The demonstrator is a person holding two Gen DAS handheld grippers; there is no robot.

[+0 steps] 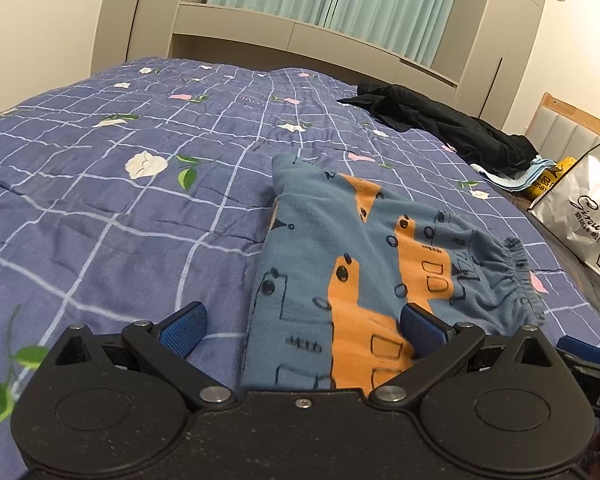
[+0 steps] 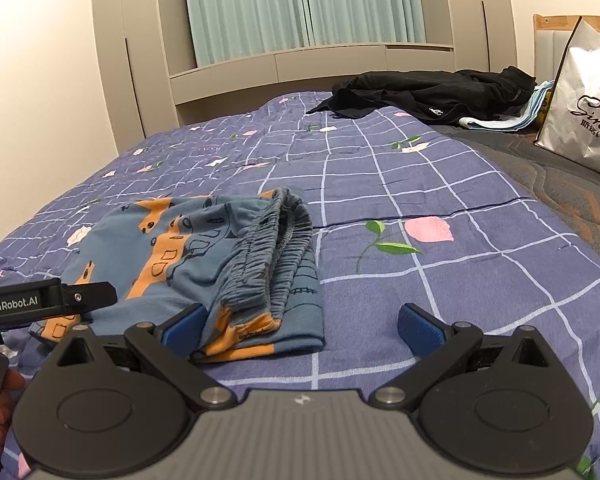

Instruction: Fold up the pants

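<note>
The pants [image 1: 364,272] are small blue fleece ones with orange shapes and black drawings, lying folded on the blue checked bedspread [image 1: 100,200]. In the right wrist view the pants [image 2: 204,264] show their elastic waistband [image 2: 284,240] doubled over at the right. My left gripper [image 1: 304,330] is open, its jaws wide apart over the near edge of the pants, holding nothing. My right gripper [image 2: 300,330] is open and empty, with its left fingertip [image 2: 184,330] at the near right corner of the pants. The left gripper's body also shows at the left in the right wrist view [image 2: 48,300].
A heap of black clothes [image 2: 432,92] lies at the far right of the bed, with light blue cloth under it. A white shopping bag [image 2: 584,100] stands by the wooden headboard at right. Cabinets and green curtains [image 2: 300,4] stand beyond the bed.
</note>
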